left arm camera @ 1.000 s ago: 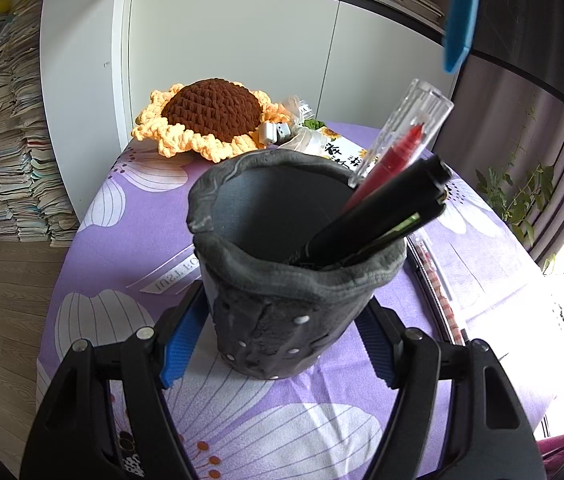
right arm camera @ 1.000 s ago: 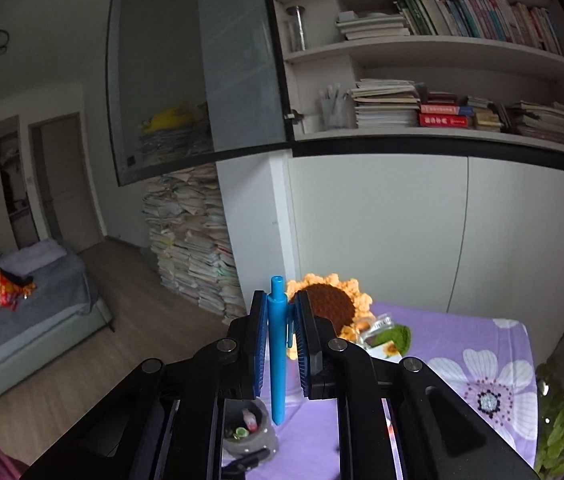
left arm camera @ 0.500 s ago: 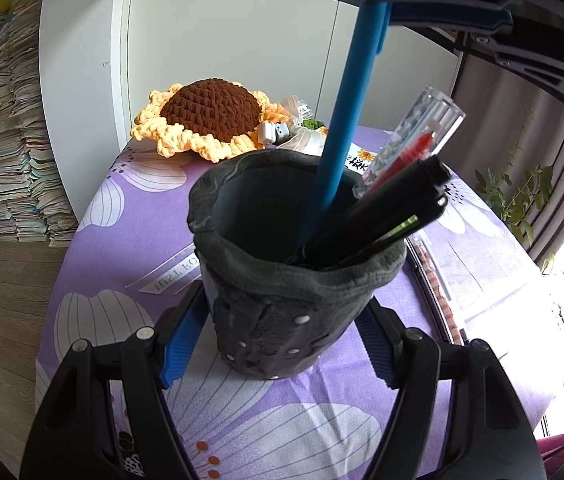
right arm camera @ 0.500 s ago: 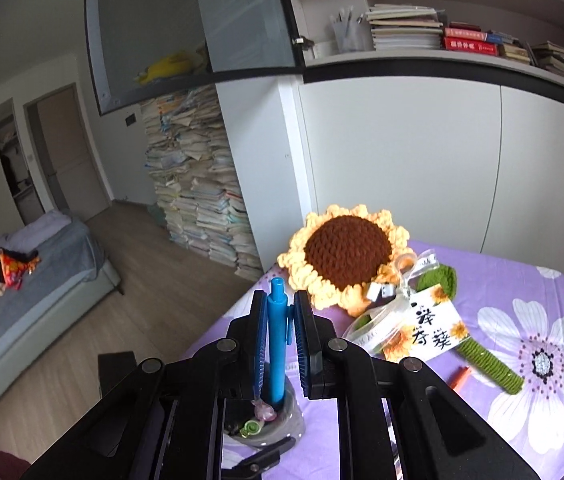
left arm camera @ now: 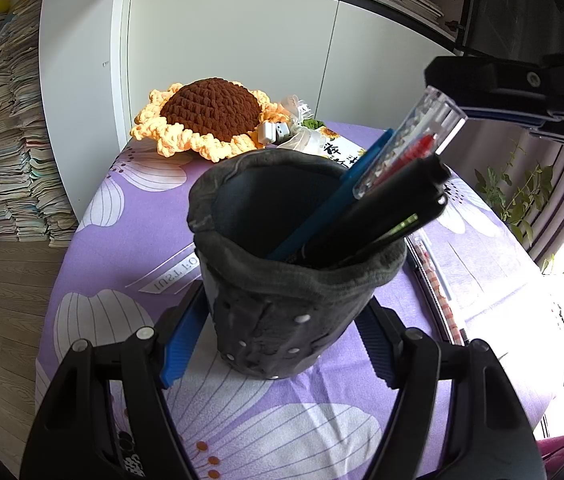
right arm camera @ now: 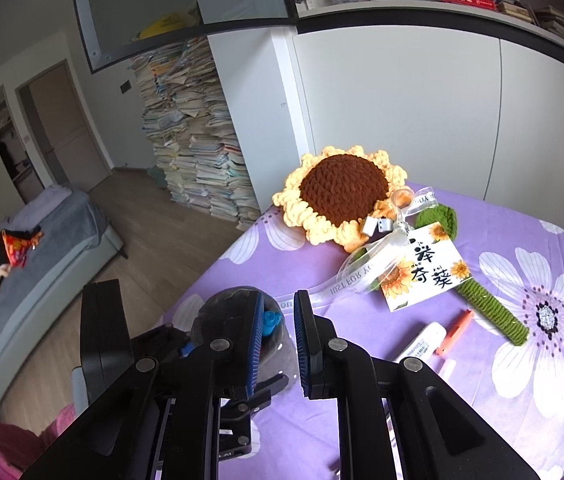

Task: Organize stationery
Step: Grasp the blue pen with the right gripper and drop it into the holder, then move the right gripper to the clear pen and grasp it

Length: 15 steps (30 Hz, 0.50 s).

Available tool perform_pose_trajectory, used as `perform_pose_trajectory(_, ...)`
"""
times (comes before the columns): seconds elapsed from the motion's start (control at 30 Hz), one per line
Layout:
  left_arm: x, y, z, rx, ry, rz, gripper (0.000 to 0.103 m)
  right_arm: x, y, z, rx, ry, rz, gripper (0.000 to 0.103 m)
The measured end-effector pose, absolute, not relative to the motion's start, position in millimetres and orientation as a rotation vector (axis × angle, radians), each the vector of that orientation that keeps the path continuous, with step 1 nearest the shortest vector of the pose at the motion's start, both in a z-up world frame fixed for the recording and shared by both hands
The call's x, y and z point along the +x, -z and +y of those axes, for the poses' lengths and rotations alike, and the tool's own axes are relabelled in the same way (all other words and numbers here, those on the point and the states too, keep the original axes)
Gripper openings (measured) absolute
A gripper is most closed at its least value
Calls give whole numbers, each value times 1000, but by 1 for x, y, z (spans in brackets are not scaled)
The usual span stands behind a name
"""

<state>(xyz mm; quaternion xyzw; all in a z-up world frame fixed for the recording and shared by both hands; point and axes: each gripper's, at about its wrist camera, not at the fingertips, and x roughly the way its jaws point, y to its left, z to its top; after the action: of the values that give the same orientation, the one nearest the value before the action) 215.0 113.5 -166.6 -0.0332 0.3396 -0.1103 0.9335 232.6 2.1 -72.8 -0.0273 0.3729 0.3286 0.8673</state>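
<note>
On the purple flowered tablecloth (left arm camera: 121, 248) our left gripper (left arm camera: 277, 344) clasps the dark grey pen holder (left arm camera: 282, 300) by its sides. Our right gripper (right arm camera: 275, 344) hangs above it, spread apart and empty. The blue pen (left arm camera: 334, 200) leans inside the holder beside the black pen (left arm camera: 386, 212) and clear red pen (left arm camera: 410, 140).

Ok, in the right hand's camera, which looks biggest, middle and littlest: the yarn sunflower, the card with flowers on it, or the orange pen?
1. Yarn sunflower, biggest.
2. Card, middle.
3. Orange pen, littlest.
All three lie on the purple tablecloth; the sunflower is farthest back, yet looks largest.
</note>
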Motion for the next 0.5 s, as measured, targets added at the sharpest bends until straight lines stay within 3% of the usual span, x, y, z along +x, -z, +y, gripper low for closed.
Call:
perform_pose_trajectory(0.2, 215, 167, 113, -68, 226, 695, 71, 231, 73, -29, -30, -604, 796, 14)
perform_pose_trajectory(0.5, 215, 167, 113, -67, 225, 699, 71, 244, 150, -92, 12, -339, 1077, 14)
